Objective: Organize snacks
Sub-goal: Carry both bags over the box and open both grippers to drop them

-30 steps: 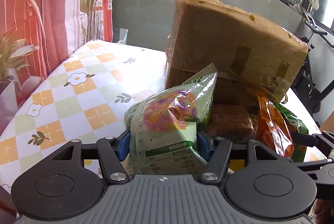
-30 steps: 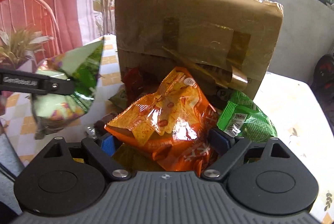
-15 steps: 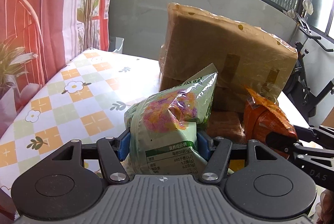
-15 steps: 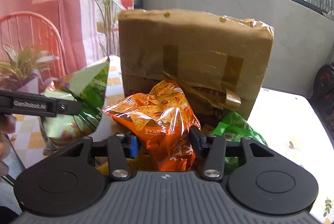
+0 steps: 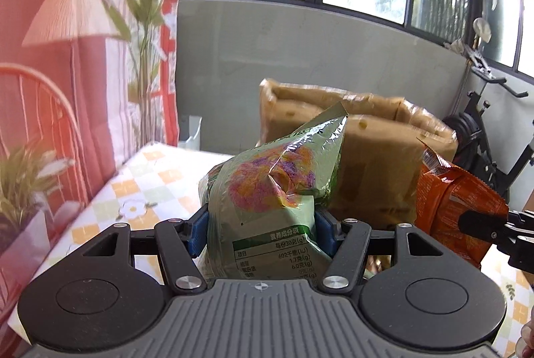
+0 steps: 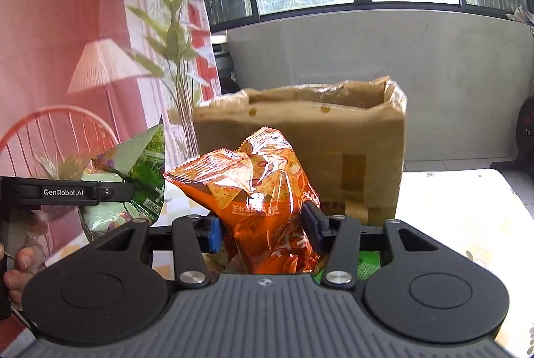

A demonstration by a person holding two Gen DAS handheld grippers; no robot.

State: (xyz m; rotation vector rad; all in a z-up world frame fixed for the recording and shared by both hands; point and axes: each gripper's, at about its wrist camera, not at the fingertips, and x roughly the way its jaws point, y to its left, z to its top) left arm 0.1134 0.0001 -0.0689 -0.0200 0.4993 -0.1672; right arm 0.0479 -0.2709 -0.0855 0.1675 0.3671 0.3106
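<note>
Left gripper [image 5: 261,233] clamped on green snack bag [image 5: 270,191]; right gripper [image 6: 263,229] clamped on orange snack bag [image 6: 263,191]. Both bags airborne, near open cardboard box [image 6: 333,137] on table [image 6: 467,208]. Neither boxed yet; drop-in remains.

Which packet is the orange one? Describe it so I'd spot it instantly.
Find the big brown cardboard box on the checked table. Right in front of it, the right gripper pinches a crinkly packet. Unlike the pale green bag beside it, it is glossy bright orange.
</note>
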